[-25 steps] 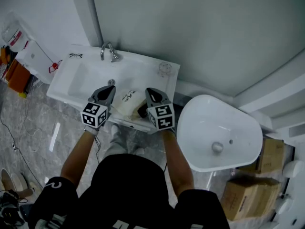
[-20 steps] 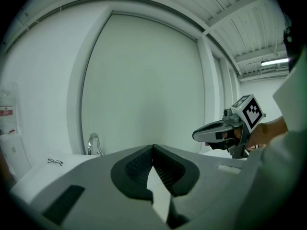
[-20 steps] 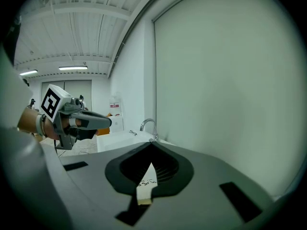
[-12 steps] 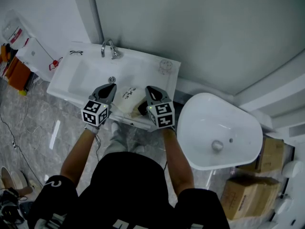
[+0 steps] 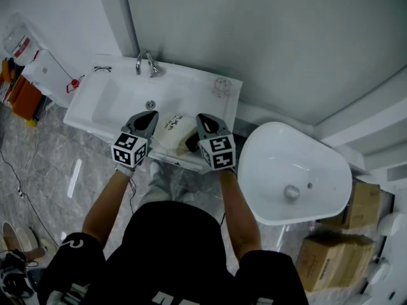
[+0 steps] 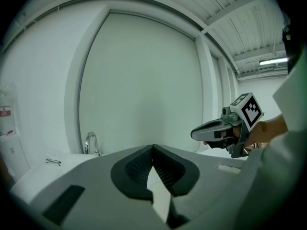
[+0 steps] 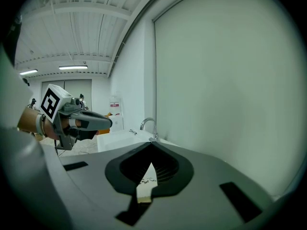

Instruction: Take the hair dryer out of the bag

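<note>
Cream bag [image 5: 170, 128] lies on the front edge of the white sink [image 5: 89, 110], centre-left of frame, dark hair dryer [image 5: 191, 144] poking from its right end. Left gripper [image 5: 150, 115] and right gripper [image 5: 201, 117] flank it, jaws clenched, empty.

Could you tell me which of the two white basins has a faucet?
The rectangular sink on the left has the faucet; the rounded basin to its right shows only a drain.
</note>
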